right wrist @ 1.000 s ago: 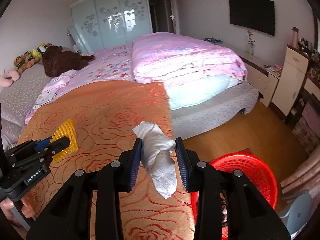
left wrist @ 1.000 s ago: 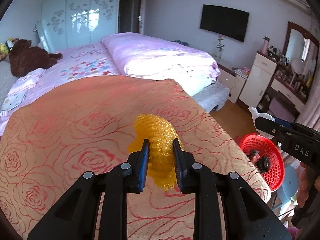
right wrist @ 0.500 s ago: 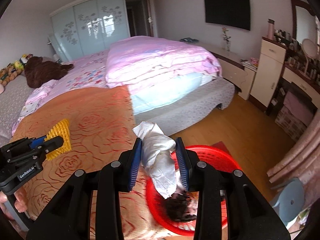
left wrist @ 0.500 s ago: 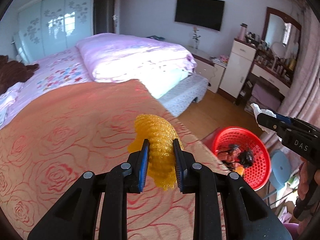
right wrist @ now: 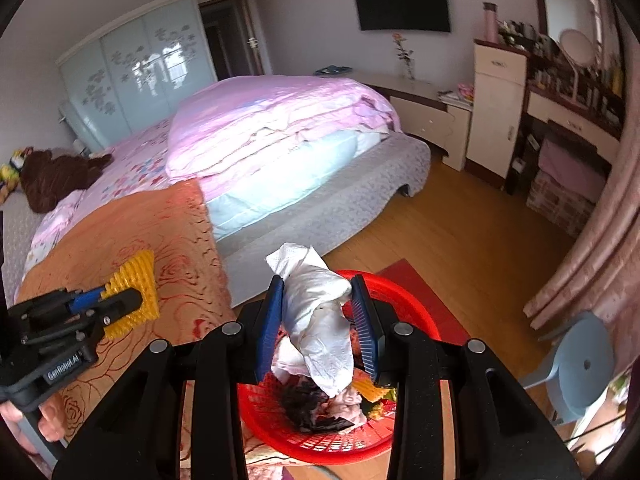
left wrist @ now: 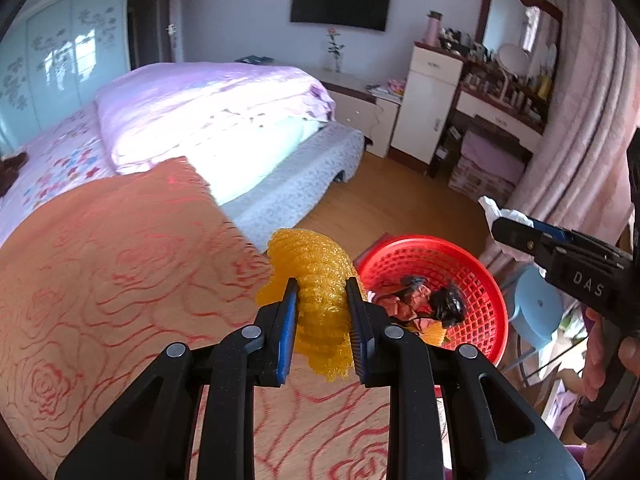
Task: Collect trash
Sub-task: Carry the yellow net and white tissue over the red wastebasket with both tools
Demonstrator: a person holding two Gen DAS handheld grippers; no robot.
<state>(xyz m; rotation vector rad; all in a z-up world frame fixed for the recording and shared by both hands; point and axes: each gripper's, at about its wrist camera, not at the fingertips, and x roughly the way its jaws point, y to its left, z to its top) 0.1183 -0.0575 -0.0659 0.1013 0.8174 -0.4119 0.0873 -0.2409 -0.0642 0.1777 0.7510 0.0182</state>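
Observation:
My left gripper (left wrist: 322, 300) is shut on a crumpled yellow foam net (left wrist: 316, 276), held over the edge of the orange rose-patterned blanket (left wrist: 120, 280). Just right of it on the floor stands the red mesh basket (left wrist: 472, 264) with dark and brown trash inside. My right gripper (right wrist: 318, 304) is shut on a white crumpled tissue (right wrist: 320, 316) and hangs directly above the red basket (right wrist: 404, 300). In the right wrist view the left gripper (right wrist: 132, 304) with the yellow net (right wrist: 138, 288) shows at the left; the left wrist view shows the right gripper (left wrist: 504, 228) with the tissue (left wrist: 496, 210) at the right.
A bed with a pink duvet (right wrist: 280, 120) fills the middle. Wooden floor (right wrist: 480, 232) lies between the bed and a dresser (right wrist: 496, 112). A light-blue stool (right wrist: 580, 360) stands right of the basket, and pink curtains (right wrist: 600, 240) hang at the far right. A hand (left wrist: 600, 360) holds the right gripper.
Both grippers have swung right from over the blanket toward the red basket, each keeping its piece. The right gripper now hangs over the basket; the left is beside it.

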